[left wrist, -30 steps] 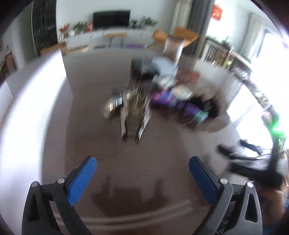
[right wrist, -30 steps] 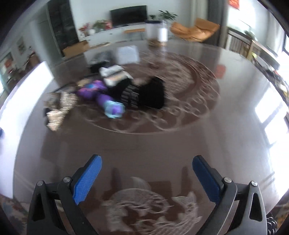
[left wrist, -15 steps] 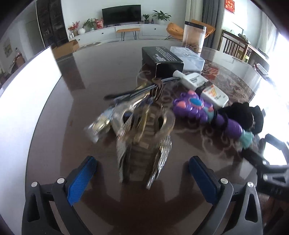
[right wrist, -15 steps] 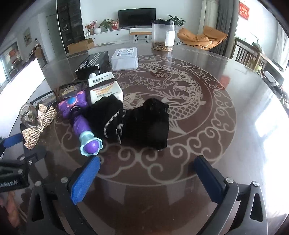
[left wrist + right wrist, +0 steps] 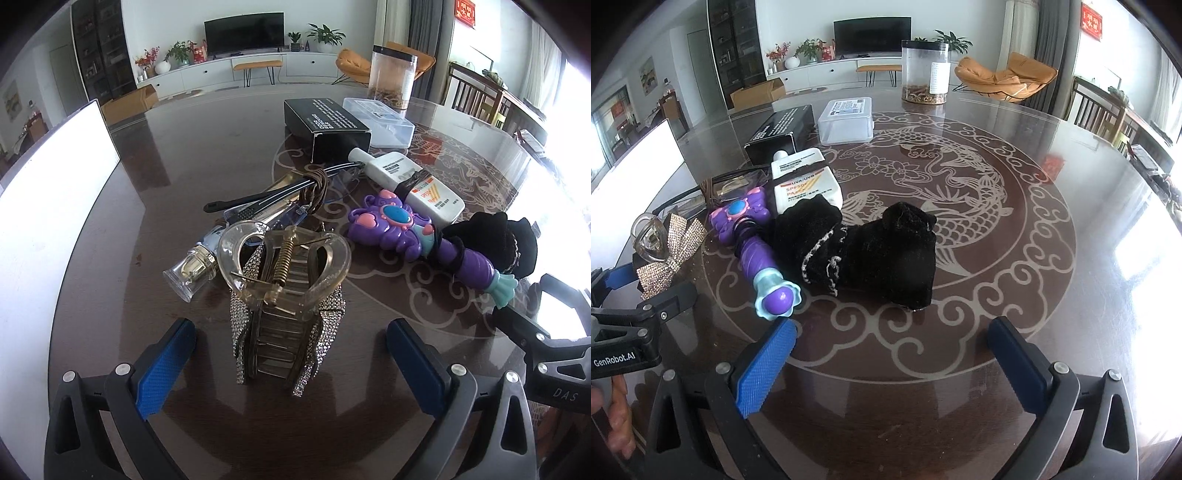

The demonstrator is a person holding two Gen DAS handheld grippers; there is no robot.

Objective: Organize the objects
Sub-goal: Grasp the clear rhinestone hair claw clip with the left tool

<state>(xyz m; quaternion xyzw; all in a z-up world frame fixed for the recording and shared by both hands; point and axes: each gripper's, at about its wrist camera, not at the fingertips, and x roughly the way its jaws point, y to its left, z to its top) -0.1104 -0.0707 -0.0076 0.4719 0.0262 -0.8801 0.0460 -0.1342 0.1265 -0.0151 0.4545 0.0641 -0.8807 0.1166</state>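
Near the table's left edge, the hair clip stands between the left gripper's spread jaws; closing carelessly could topple it. Right gripper gapes empty

Hair clip sits lower center in the left wrist view, perfume bottle just left of it, toy wand to the right, box behind, upper center.

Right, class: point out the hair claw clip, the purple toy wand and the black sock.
hair claw clip (image 5: 284,273), left wrist view, on its spring hinge.
purple toy wand (image 5: 757,254), right wrist view, on its twisted handle.
black sock (image 5: 894,254), right wrist view, on its middle.
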